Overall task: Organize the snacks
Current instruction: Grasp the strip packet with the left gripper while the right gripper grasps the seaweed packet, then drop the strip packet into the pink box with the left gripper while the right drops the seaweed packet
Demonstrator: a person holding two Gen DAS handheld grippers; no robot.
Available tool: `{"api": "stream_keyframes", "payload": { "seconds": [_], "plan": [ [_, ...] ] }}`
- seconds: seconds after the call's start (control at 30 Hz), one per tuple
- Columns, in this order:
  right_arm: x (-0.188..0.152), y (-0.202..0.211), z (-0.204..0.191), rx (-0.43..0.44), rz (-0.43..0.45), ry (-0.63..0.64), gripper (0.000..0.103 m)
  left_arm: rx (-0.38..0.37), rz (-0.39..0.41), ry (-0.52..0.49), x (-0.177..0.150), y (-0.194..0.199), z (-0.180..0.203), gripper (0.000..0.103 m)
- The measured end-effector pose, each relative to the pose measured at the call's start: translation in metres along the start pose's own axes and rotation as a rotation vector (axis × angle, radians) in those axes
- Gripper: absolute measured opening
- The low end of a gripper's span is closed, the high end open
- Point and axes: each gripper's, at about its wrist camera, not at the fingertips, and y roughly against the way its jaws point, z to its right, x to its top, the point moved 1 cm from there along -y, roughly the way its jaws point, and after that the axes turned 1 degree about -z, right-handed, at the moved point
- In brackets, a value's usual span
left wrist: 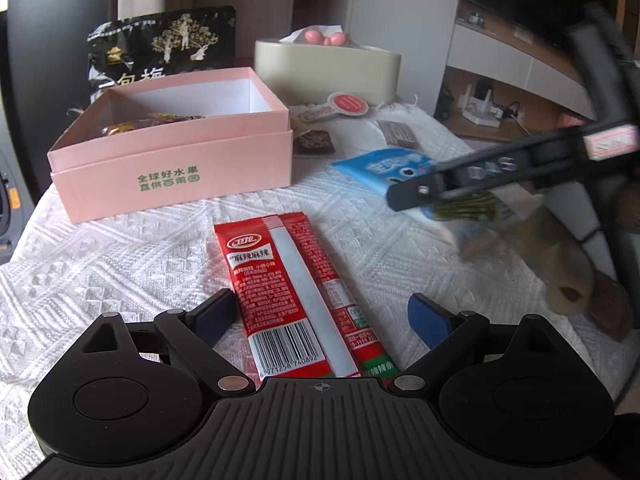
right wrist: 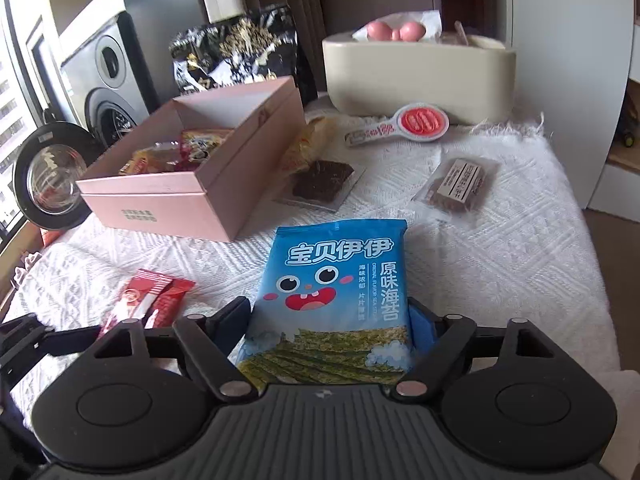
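A red spicy-strip packet [left wrist: 296, 296] lies flat on the white cloth between the fingers of my open left gripper [left wrist: 324, 312]; the fingers stand apart from it. It also shows in the right wrist view [right wrist: 148, 300]. My right gripper [right wrist: 332, 320] is shut on a blue seaweed packet [right wrist: 336, 292], held just above the cloth; the left wrist view shows it [left wrist: 384, 168] in the blurred right gripper [left wrist: 440, 188]. The open pink box [left wrist: 176, 140] [right wrist: 192, 184] holds several wrapped snacks.
A black plum bag [left wrist: 160, 48] stands behind the box. A cream tub [left wrist: 328, 68] with pink items sits at the back. A dark square snack [right wrist: 324, 184], a brown wrapped bar [right wrist: 456, 184] and a round red-label tag [right wrist: 404, 124] lie on the cloth.
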Motion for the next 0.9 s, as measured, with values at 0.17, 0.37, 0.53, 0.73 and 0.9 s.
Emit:
{"api": "stream_keyframes", "payload": {
  "seconds": [0.17,0.37,0.53,0.73,0.9],
  "plan": [
    [-0.008,0.027,-0.006,0.036,0.022,0.046,0.080,-0.002,-0.037,-0.005,0.007,-0.004,-0.001,0.096],
    [-0.021,0.056,-0.017,0.055,0.024,0.067,0.080,0.049,-0.064,-0.012,0.010,0.005,-0.001,0.066],
    [-0.032,0.081,-0.031,0.056,0.045,0.116,0.080,0.035,-0.065,-0.029,0.003,0.019,0.004,0.063],
    [-0.022,0.118,-0.047,0.061,0.134,0.172,0.080,-0.014,0.047,0.000,0.018,0.063,-0.005,0.062],
    [0.021,0.150,-0.064,0.110,0.262,0.204,0.080,0.046,0.287,0.016,0.076,0.114,-0.039,0.062]
  ]
}}
